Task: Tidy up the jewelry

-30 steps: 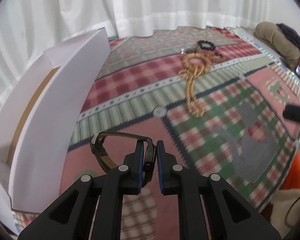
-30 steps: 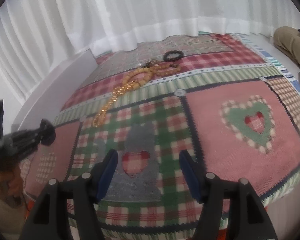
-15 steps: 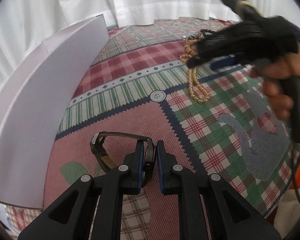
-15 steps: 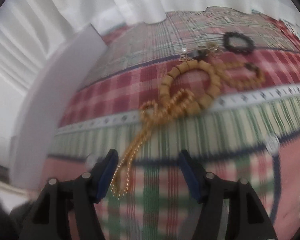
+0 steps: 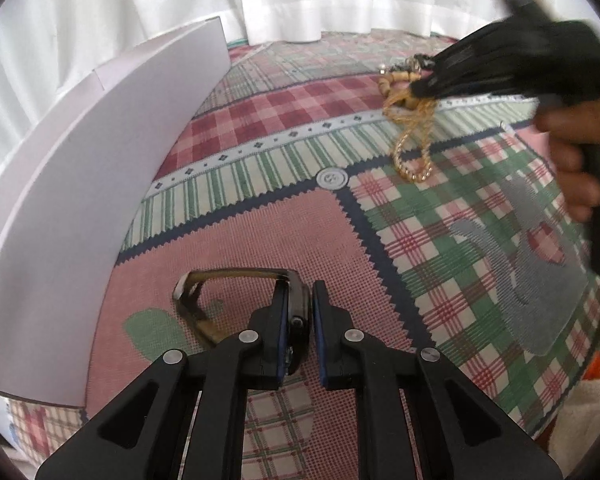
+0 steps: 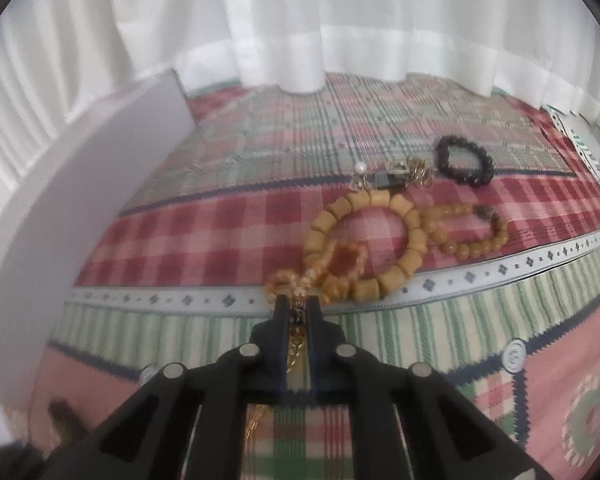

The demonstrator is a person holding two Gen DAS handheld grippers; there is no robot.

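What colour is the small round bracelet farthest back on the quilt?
Black. The bracelet of dark beads shows best in the right wrist view.

Quilt (image 5: 260, 240) pink, red, green plaid patchwork; chain (image 6: 296, 344) gold; bead bracelet (image 6: 464, 160) black; box (image 5: 80, 200) white.

L hand-held gripper (image 5: 300, 312) clamped, angled down; R hand-held gripper (image 6: 298, 312) just snapped closed, angled down.
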